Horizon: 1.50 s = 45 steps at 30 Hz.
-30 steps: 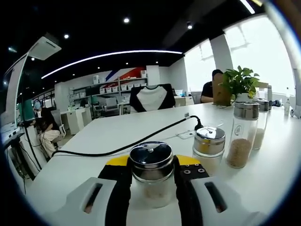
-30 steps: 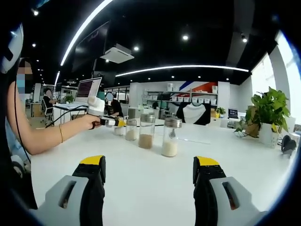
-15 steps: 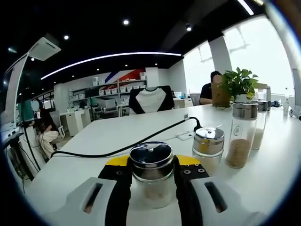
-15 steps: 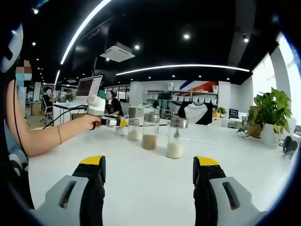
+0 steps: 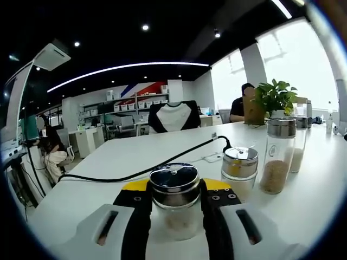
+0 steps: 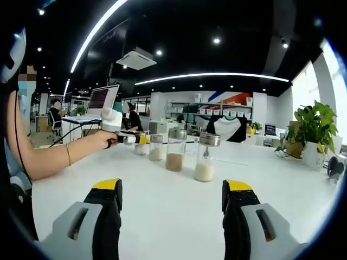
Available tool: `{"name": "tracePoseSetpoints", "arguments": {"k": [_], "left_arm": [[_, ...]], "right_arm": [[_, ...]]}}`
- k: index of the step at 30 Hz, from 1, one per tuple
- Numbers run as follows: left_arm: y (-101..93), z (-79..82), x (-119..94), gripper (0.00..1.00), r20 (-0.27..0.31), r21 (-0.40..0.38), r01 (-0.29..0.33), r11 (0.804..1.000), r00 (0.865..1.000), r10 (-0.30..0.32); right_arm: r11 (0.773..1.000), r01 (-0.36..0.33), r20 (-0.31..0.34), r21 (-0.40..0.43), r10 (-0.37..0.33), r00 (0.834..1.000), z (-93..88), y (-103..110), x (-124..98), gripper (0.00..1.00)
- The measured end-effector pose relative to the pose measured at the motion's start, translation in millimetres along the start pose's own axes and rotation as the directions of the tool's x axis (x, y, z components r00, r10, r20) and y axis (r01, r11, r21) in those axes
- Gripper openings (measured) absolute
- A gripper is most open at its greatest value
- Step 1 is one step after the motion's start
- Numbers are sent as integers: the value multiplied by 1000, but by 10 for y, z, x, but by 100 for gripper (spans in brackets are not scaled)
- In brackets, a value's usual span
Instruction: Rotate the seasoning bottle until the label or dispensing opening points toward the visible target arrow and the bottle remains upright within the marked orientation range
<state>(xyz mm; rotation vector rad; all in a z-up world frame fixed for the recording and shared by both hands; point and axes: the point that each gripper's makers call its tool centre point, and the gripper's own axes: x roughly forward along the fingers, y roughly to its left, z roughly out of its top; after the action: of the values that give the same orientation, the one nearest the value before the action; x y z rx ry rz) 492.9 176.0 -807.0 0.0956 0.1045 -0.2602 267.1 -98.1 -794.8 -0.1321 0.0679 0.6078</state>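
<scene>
The left hand-held gripper (image 5: 174, 208) clamps a short seasoning bottle (image 5: 174, 199) standing upright on the white table (image 5: 135, 157), near its edge. Beside it stand three more bottles (image 5: 279, 156). The right hand-held gripper (image 6: 172, 208) hangs wide open above the table.

Lighting: bright indoor. Sources: small round recessed ceiling spotlights (image 5: 145, 26), long curved white ceiling light strip (image 6: 211, 76), overexposed tall daylight windows (image 5: 295, 59). Glare: soft sheen on glossy white tabletop (image 6: 173, 200). Distortion: strong fisheye bending at edges. Focus: distant background slightly soft.
</scene>
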Motion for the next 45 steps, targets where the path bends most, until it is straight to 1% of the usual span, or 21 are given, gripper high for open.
{"name": "tracePoseSetpoints", "arguments": {"k": [5, 11, 20, 23, 27, 30, 32, 34, 37, 39, 41, 45], "left_arm": [[-3, 0, -4, 36, 2, 0, -1, 1000, 1000, 1], [4, -1, -2, 36, 6, 1, -17, 1000, 1000, 17], [10, -2, -32, 36, -6, -6, -33, 999, 999, 32], [-20, 4, -59, 36, -14, 0, -21, 1000, 1000, 21], [-72, 48, -106, 36, -5, -2, -4, 1000, 1000, 4], [-108, 119, -153, 36, 3, -1, 9, 1000, 1000, -9], [-131, 190, -208, 36, 13, 15, 17, 1000, 1000, -17], [-137, 212, -229, 36, 14, 21, 20, 1000, 1000, -20], [-181, 296, -345, 36, 24, 44, 37, 998, 999, -38], [-209, 311, -387, 36, 24, 55, 46, 997, 999, -48], [-267, 332, -481, 36, 24, 71, 62, 996, 998, -64], [-362, 312, -582, 36, 14, 93, 96, 991, 995, -98]], "right_arm": [[1000, -7, -2, -2, 7, 1000, 2, 11, 15, 76], [1000, -9, 4, -2, 9, 1000, 20, 16, 18, 75], [1000, -13, 9, -3, 13, 1000, 38, 38, 14, 75], [1000, -12, 15, -4, 12, 1000, 60, 39, 14, 75], [1000, -12, 27, -7, 12, 1000, 95, 46, 7, 75], [1000, -16, 32, -7, 16, 999, 110, 60, 1, 75], [1000, -19, 35, -10, 20, 999, 115, 73, -7, 75], [1000, -20, 35, -10, 20, 999, 117, 78, -13, 75], [1000, -20, 40, -9, 21, 999, 120, 85, -46, 75], [1000, -20, 41, -10, 20, 999, 119, 85, -55, 75], [1000, -21, 43, -10, 21, 999, 118, 93, -70, 75], [1000, -22, 45, -11, 23, 999, 121, 107, -84, 75]]}}
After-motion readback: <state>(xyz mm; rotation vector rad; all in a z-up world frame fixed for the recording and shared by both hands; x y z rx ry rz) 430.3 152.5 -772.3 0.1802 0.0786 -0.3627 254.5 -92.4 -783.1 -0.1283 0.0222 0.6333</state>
